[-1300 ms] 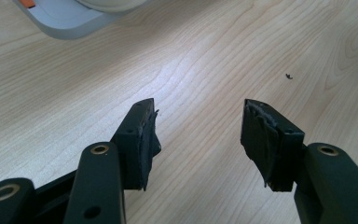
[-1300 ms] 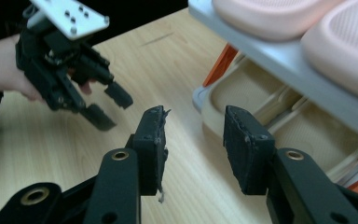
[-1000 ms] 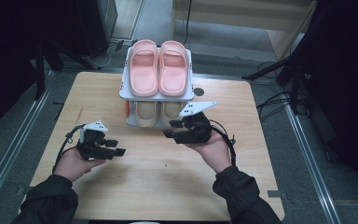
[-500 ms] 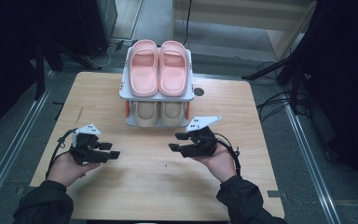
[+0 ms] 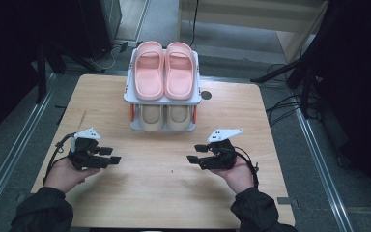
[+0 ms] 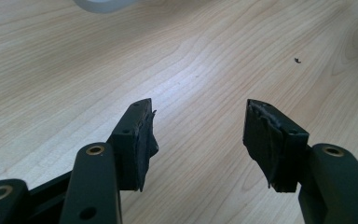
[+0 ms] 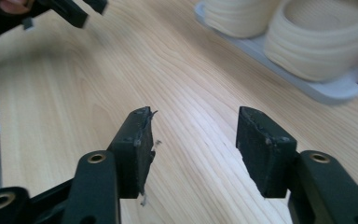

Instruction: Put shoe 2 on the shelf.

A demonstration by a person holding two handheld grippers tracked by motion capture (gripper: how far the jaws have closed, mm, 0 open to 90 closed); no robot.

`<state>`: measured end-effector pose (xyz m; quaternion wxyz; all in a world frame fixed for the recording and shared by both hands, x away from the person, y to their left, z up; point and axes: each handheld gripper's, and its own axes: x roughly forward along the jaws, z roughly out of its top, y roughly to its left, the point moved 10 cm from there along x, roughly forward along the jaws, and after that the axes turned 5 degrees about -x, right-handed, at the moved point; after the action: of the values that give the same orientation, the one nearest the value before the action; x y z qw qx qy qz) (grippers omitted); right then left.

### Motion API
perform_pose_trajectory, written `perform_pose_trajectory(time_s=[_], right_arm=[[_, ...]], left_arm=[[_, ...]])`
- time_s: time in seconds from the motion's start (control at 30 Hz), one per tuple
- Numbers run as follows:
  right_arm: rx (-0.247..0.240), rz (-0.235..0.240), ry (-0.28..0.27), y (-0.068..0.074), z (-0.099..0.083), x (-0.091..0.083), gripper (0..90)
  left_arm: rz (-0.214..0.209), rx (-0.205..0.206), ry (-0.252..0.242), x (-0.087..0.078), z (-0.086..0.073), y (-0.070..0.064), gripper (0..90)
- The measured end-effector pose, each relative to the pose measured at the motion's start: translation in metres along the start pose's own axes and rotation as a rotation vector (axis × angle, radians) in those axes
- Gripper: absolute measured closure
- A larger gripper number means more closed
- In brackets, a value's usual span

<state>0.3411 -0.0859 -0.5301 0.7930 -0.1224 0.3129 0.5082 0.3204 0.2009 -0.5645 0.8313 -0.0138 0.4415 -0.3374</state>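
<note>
While both tools sit empty with their jaws standing apart, the left hand-held gripper and the right hand-held gripper hover low over the bare wood of the surface, pointing toward each other with a wide stretch of board between them. Nothing is clamped, so nothing can drop; the likelier trouble is a careless reach forward. The beige slippers lie on the lower tier of the small shoe rack, tucked under the upper shelf, and a jaw driven in too high would probably knock that shelf and shift the pink slippers resting on top, or push the light rack backward. In the right gripper view the beige pair is close ahead and to the side, so that hand has the shorter path. Open room is generous in front of and beside the rack; the near edge lies under the forearms, and the rack stands close to the far edge.
</note>
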Motion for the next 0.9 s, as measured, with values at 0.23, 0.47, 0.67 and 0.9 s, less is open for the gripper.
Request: perform_pose_trajectory(time_s=[0.23, 0.47, 0.67, 0.9], right_arm=[[0.028, -0.059, 0.041, -0.020, -0.013, -0.004, 42.4], [0.062, -0.088, 0.037, -0.030, -0.017, -0.007, 40.2], [0.060, -0.084, 0.053, -0.027, -0.020, -0.006, 40.1], [0.052, -0.077, 0.058, -0.024, -0.021, -0.004, 39.6]], left_arm=[[0.010, -0.017, -0.006, -0.002, 0.002, 0.009, 40.4], [0.008, -0.017, 0.006, 0.002, 0.003, 0.010, 38.9], [0.003, -0.012, 0.008, 0.004, 0.006, 0.008, 38.7], [0.002, -0.013, 0.011, 0.005, 0.006, 0.008, 38.4]])
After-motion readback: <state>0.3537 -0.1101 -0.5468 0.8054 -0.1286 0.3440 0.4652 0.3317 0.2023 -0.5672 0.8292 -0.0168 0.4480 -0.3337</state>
